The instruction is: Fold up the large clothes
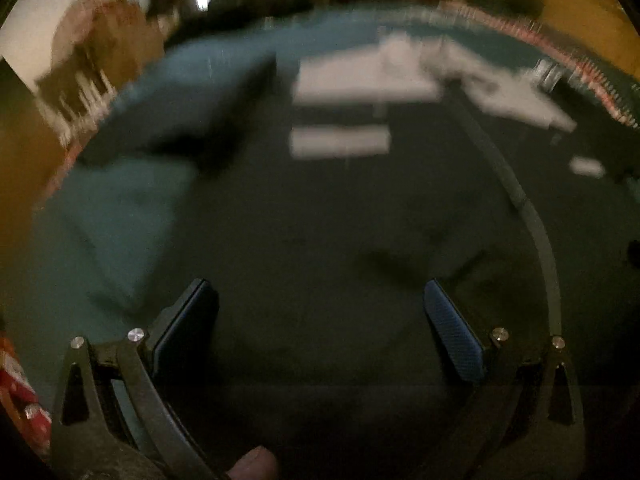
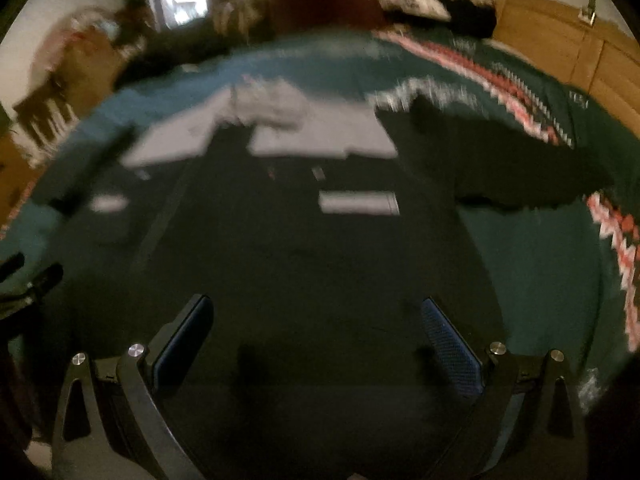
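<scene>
Over a teal blanket (image 2: 540, 264), both claws gape wide, empty.

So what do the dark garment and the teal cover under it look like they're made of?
The dark garment looks like matte knit cloth with pale printed blocks; it lies limp and creased. The teal cover looks like woven or knitted fabric with a red and white patterned border. Blur leaves both uncertain.

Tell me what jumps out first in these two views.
A dark garment with blurred white patches fills the middle of both views, spread over a teal blanket with a red-and-white patterned border at right. Both the left claw and the right claw are open above it.
</scene>
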The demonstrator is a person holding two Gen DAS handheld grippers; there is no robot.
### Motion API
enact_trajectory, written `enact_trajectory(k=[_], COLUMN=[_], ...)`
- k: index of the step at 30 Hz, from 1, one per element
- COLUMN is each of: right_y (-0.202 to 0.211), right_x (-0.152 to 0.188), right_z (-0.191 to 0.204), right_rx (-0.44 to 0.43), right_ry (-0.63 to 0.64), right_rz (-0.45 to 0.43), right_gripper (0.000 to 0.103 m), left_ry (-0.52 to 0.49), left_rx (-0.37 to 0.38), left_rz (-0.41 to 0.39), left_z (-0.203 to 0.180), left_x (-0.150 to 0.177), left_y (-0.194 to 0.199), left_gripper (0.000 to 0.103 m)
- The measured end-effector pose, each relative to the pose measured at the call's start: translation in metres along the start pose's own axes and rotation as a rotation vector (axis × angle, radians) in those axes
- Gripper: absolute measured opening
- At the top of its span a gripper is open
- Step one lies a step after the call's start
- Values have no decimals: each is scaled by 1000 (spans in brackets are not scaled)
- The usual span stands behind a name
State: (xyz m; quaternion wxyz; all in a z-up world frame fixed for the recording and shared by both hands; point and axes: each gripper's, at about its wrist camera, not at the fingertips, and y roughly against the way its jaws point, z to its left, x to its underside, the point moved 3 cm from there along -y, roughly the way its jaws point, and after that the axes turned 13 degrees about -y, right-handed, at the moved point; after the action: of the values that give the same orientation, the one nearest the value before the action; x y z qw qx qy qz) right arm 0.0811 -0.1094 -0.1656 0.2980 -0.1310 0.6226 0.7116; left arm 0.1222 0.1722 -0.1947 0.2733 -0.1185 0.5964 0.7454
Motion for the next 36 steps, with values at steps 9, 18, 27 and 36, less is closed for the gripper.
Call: enact_trajectory(k=[9,18,27,36], right_y=[-59,-59,-58,-58], right_x=[32,27,28,30], right_z=[-10,-9,-9,-10], right_rx=[66,74,82,81], right_ry=[56,41,42,49], right_rz=[111,113,97,73], right_gripper=[103,103,103,103], left_ry=[46,59,60,53], left_rx=[29,36,13,-8], left_rz=[20,25,-5,-31], left_z=[1,-4,-6,-6], left_x=[13,6,9,11], left_y=[0,-12,-11,-9], left_gripper=[103,103,103,103])
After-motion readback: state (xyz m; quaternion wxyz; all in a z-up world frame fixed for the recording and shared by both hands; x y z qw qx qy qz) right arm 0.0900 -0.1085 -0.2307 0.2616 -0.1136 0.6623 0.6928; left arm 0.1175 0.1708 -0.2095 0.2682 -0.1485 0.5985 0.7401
